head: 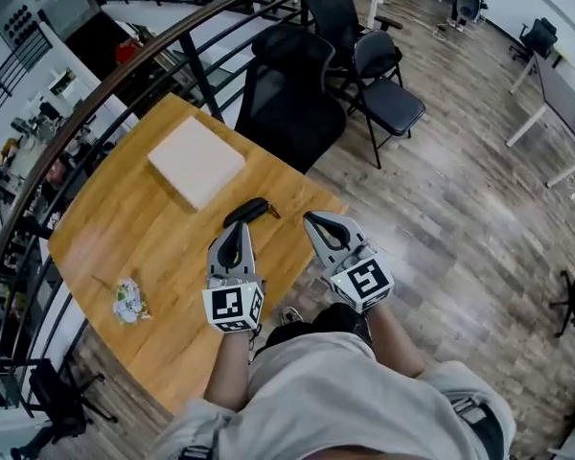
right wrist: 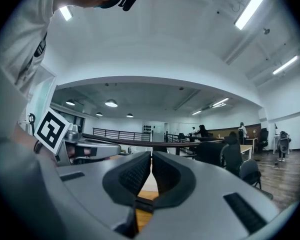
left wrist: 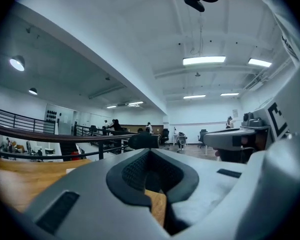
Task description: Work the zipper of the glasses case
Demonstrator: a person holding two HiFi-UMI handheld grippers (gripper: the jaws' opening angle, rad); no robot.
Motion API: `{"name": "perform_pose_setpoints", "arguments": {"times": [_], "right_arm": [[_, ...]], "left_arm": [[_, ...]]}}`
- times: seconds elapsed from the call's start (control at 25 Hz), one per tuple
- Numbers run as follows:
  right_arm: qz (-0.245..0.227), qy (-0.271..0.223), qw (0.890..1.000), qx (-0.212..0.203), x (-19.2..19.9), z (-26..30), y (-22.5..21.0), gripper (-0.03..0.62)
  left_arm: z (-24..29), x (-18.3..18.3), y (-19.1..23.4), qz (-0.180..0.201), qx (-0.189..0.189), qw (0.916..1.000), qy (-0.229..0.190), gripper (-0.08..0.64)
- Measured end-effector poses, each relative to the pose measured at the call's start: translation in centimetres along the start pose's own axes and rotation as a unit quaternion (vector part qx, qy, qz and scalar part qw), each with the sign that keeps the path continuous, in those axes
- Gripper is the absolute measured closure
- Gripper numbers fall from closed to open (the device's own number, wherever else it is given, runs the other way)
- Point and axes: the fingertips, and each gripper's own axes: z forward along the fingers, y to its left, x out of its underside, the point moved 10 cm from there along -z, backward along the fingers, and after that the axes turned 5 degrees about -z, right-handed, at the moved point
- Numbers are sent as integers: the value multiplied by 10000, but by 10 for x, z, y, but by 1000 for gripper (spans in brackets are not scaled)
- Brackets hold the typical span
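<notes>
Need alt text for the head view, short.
The grey left gripper and right gripper, both shut and empty, hover at the near edge of a wooden table, close to a black oblong glasses case. A flat white box lies beyond it.

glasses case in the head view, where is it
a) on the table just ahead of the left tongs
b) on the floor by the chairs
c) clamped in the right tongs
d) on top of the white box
A: the black glasses case lies on the wooden table, just beyond the tips of the shut, empty left tongs and apart from the white box.
</notes>
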Motion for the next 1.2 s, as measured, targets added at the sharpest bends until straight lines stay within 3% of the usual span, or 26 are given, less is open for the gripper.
{"name": "perform_pose_setpoints", "arguments": {"times": [0.28,0.48,0.68,0.88,1.0,1.2], "right_arm": [[-130,142,9934,-1130,23,74,-27,566],[-288,175,9751,-2193,35,138,-53,566],[-517,300,9500,-3065,48,177,-71,566],[-438,631,9182,-3885,78,199,-76,566],[-478,796,9060,-4130,97,208,-75,565],[-711,1132,8869,-4422,130,219,-67,565]], "left_arm": [[20,20,31,-152,-994,9948,187,537],[49,27,46,-256,-1831,9826,160,537],[57,40,40,-496,-2706,9610,273,537],[43,67,16,-833,-3587,9273,672,537],[38,85,10,-1023,-3818,9145,862,537],[33,114,7,-1306,-3932,9032,1122,537]]}}
